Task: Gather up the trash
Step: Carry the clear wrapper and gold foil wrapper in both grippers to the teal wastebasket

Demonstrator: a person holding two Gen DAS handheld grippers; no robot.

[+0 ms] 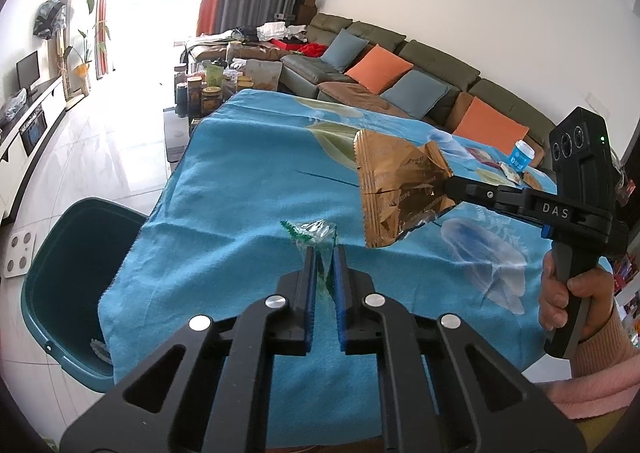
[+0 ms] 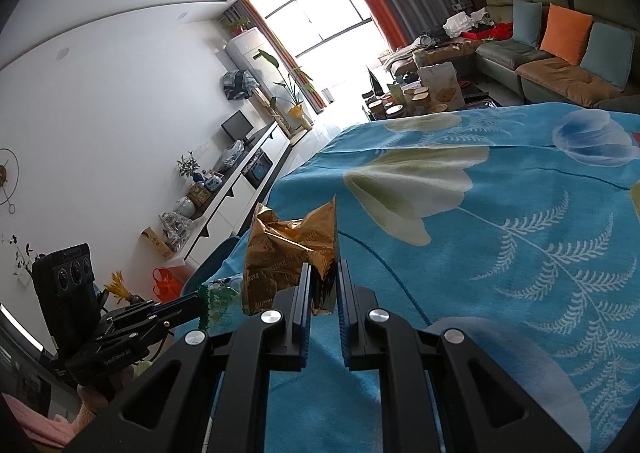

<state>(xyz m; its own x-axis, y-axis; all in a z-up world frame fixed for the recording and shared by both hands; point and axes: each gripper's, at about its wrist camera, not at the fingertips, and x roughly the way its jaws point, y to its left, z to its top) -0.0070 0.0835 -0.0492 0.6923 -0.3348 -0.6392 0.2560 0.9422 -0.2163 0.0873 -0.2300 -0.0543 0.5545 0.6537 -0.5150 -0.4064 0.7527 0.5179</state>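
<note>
Left gripper (image 1: 324, 253) and right gripper (image 2: 323, 273) jaws each clamped on a wrapper.

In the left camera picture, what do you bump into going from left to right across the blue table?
Green bin → clear wrapper in the left gripper → gold bag → right gripper → blue cup.

teal bin (image 1: 60, 277) partly hidden behind tablecloth (image 1: 240, 181), small items (image 1: 514, 167) by cup indistinct
</note>
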